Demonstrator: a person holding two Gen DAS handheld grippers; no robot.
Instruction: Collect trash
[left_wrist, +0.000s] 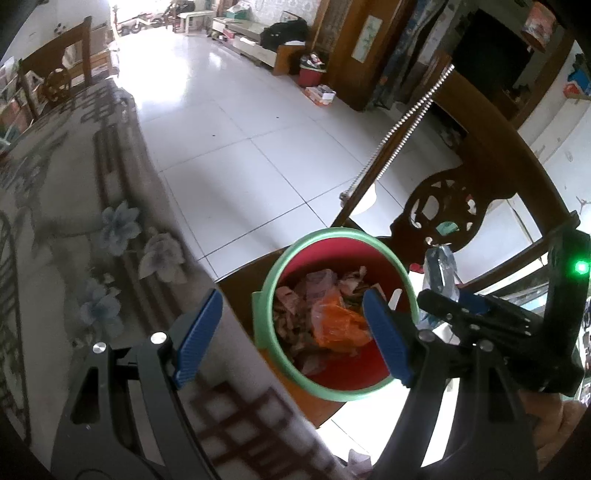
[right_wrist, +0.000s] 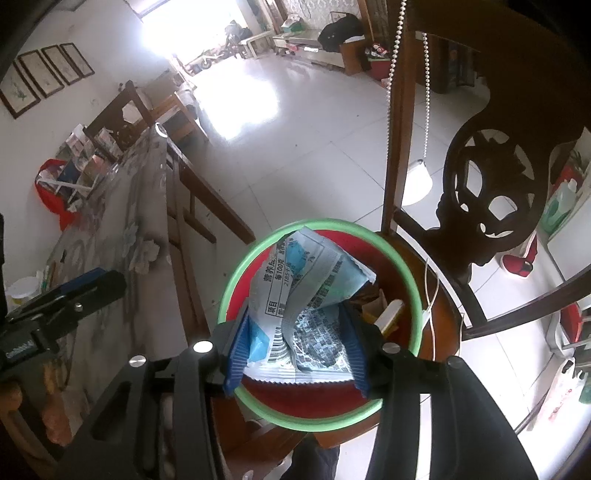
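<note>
wrapper (right_wrist: 295, 295) in right gripper (right_wrist: 295, 354) over bin (right_wrist: 258, 411); left view prob. edge-on.

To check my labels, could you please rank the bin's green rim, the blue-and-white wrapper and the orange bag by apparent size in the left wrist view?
1. green rim
2. orange bag
3. blue-and-white wrapper, partly hidden by the right gripper, so unsure

Bin on chair beside desk

The green-rimmed red plastic bin (left_wrist: 334, 391) stands on the dark carved wooden chair (left_wrist: 448, 206), right of the floral-clothed desk (left_wrist: 85, 236); the crumpled blue-and-white printed wrapper (right_wrist: 303, 295) hangs over the bin between the right tool (right_wrist: 297, 350) pads.
</note>
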